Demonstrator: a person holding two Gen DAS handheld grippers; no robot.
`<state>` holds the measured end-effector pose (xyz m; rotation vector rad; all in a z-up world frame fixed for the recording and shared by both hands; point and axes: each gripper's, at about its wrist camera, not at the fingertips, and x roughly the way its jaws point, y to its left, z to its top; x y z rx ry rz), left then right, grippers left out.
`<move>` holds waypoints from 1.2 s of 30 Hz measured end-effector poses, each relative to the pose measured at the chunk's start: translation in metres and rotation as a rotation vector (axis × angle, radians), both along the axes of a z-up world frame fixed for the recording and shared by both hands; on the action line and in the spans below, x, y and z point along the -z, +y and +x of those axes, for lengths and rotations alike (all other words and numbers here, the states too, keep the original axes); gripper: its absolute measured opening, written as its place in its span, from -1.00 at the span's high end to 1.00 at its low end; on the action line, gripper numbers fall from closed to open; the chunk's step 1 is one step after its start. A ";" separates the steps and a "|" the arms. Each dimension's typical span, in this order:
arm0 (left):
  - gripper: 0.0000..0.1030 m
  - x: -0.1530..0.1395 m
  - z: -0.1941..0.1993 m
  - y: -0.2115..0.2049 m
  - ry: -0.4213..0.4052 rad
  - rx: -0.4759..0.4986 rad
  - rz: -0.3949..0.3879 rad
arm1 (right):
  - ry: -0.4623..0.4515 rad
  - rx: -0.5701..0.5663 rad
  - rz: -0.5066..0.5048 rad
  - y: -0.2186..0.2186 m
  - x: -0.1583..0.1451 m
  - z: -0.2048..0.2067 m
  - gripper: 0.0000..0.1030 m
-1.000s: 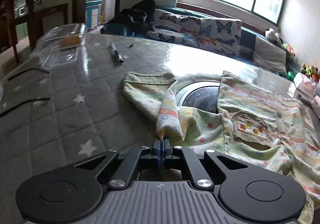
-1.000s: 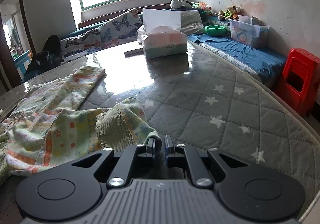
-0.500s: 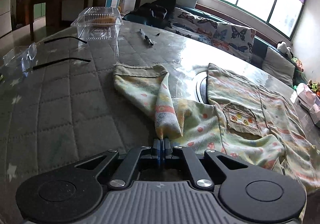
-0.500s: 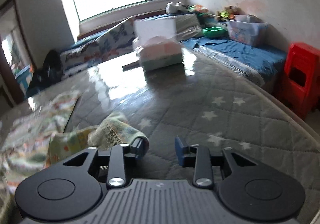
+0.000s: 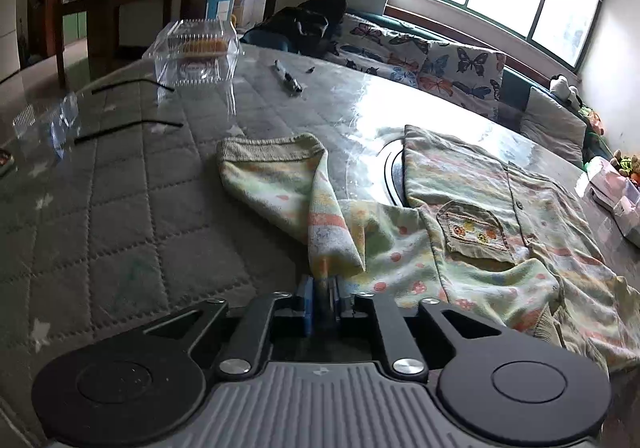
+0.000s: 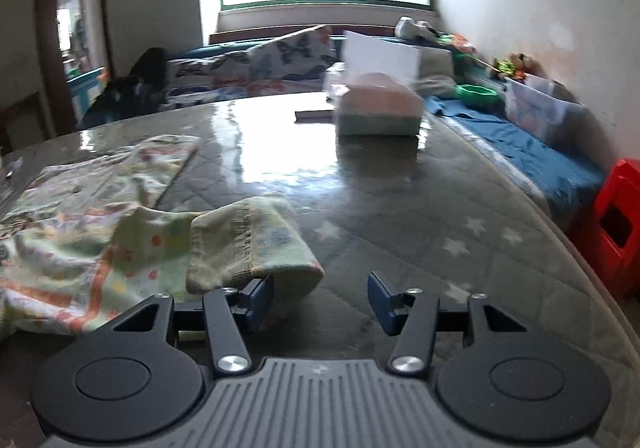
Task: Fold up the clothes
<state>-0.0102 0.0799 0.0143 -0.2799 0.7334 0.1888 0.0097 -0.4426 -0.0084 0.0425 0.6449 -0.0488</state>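
Only the left wrist view shows the clear plastic container (image 5: 196,52) and marker (image 5: 288,78) far left on the quilted table (image 5: 120,216); only the right wrist view shows the tissue box (image 6: 378,108) and red stool (image 6: 616,224). The left gripper (image 5: 322,298) sits low and level, nearly closed on a fold of the patterned shirt (image 5: 472,232), which lies spread mid-table. The right gripper (image 6: 320,298) hovers low, fingers wide apart, its left finger (image 6: 260,294) touching the sleeve cuff (image 6: 248,244).
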 end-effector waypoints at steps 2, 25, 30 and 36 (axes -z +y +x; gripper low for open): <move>0.53 -0.004 -0.003 0.000 -0.005 -0.004 0.010 | -0.023 0.000 0.010 0.001 -0.004 0.004 -0.09; 0.00 -0.026 0.021 -0.044 -0.047 0.147 0.076 | -0.064 0.357 0.259 -0.081 -0.003 -0.009 -0.21; -0.06 -0.023 0.033 -0.060 -0.041 0.194 0.090 | -0.052 0.159 0.126 -0.040 -0.008 0.007 -0.21; -0.08 -0.013 0.047 -0.073 -0.013 0.231 0.094 | 0.003 0.029 0.085 0.000 0.001 0.036 -0.20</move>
